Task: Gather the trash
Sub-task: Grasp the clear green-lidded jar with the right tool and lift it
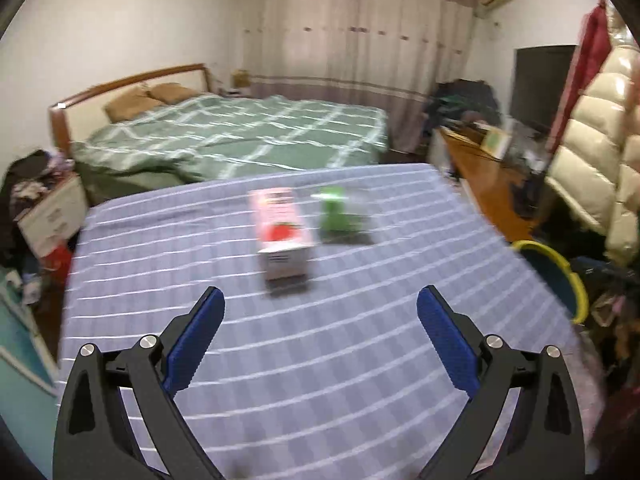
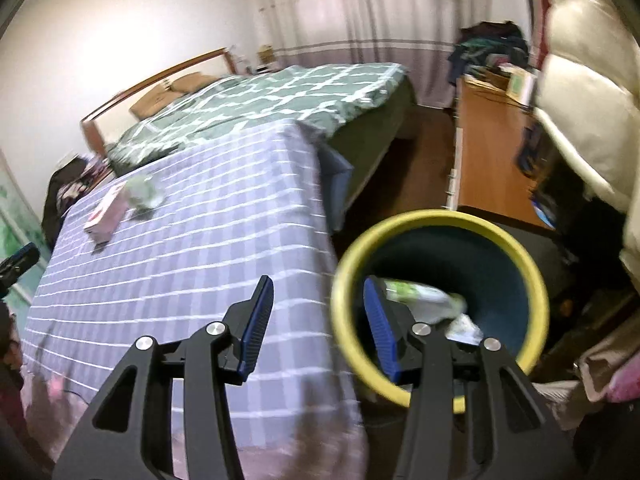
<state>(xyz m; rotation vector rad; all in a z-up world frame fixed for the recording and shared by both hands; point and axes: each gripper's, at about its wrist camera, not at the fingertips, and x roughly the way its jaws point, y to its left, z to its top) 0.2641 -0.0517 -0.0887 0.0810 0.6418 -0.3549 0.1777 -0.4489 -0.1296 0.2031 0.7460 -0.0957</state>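
A pink carton (image 1: 282,232) lies on the purple checked table (image 1: 280,360), with a green crumpled wrapper (image 1: 340,216) just right of it. My left gripper (image 1: 320,300) is open and empty, a short way in front of the carton. In the right wrist view the carton (image 2: 106,214) and the wrapper (image 2: 142,194) sit at the table's far left. My right gripper (image 2: 318,286) is open and empty above the table's right edge and the rim of a yellow-rimmed dark bin (image 2: 440,220). Crumpled white and green trash (image 2: 432,300) lies inside the bin.
The bin (image 1: 560,276) stands on the floor right of the table. A bed with a green checked cover (image 1: 240,136) lies behind. A wooden desk (image 2: 488,152) with clutter and a cream puffy coat (image 2: 580,92) are at the right. Boxes and clothes (image 1: 40,208) pile at the left.
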